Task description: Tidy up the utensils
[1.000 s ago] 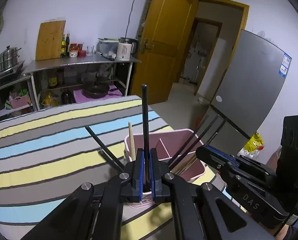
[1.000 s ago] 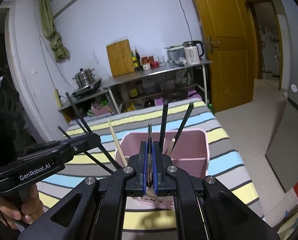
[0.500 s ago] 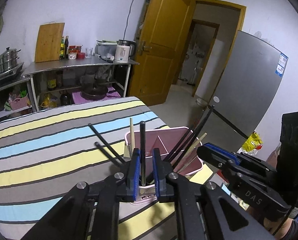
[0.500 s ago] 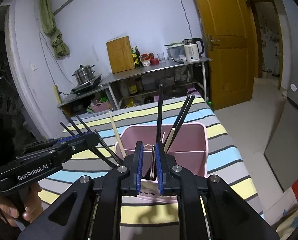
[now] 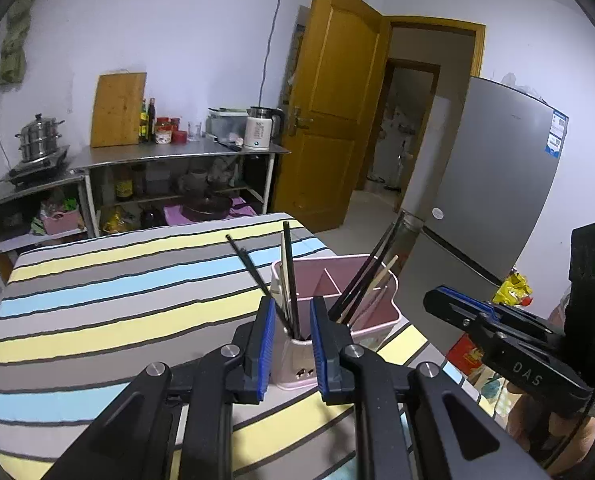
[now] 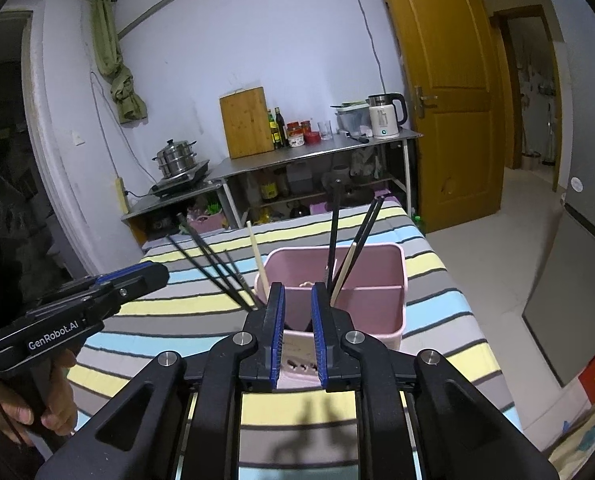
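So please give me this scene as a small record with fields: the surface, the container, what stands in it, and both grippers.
surface: table with a striped cloth
container: pink holder with compartments, upright on the table
contents: black chopsticks and pale wooden chopsticks lean inside
left gripper: open, jaws have just been opening; chopsticks show in the gap, pads not pressing
right gripper: open, jaws have just been opening; nothing held
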`<state>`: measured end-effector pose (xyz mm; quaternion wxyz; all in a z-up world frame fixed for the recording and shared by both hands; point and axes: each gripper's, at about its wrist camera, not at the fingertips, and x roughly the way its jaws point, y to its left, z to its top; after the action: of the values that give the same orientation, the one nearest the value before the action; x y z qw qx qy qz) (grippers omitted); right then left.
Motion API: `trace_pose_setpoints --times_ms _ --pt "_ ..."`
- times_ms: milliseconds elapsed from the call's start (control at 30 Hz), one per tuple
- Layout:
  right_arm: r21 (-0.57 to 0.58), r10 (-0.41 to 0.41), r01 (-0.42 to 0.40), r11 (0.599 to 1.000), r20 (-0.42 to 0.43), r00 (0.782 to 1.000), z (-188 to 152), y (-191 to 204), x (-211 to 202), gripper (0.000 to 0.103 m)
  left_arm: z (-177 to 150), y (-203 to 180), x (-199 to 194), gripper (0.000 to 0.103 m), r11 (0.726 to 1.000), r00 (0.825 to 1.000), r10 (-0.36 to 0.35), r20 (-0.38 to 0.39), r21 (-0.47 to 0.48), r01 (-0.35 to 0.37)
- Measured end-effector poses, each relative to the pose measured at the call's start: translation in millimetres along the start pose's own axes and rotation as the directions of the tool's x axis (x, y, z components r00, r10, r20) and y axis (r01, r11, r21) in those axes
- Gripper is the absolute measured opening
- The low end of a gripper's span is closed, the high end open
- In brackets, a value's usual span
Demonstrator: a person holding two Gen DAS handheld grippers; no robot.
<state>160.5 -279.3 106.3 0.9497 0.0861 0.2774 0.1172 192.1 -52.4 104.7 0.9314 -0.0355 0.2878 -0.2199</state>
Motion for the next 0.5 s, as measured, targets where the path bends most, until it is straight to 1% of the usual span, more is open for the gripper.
trace_pose_setpoints --times_ms 167,500 --pt "-0.006 0.000 0.000 1.000 0.004 1.000 -12.5 6.6 -13.9 0.014 -20.9 -7.6 -20.5 0.017 0.999 0.999 0.020 0.031 0.027 -0.021" --pt "-0.052 -0.019 0.019 0.998 0.003 1.000 -45.5 21.4 -37.4 0.014 -72.3 -10.4 -42.3 0.017 0.999 0.999 0.035 0.035 0.039 -0.036"
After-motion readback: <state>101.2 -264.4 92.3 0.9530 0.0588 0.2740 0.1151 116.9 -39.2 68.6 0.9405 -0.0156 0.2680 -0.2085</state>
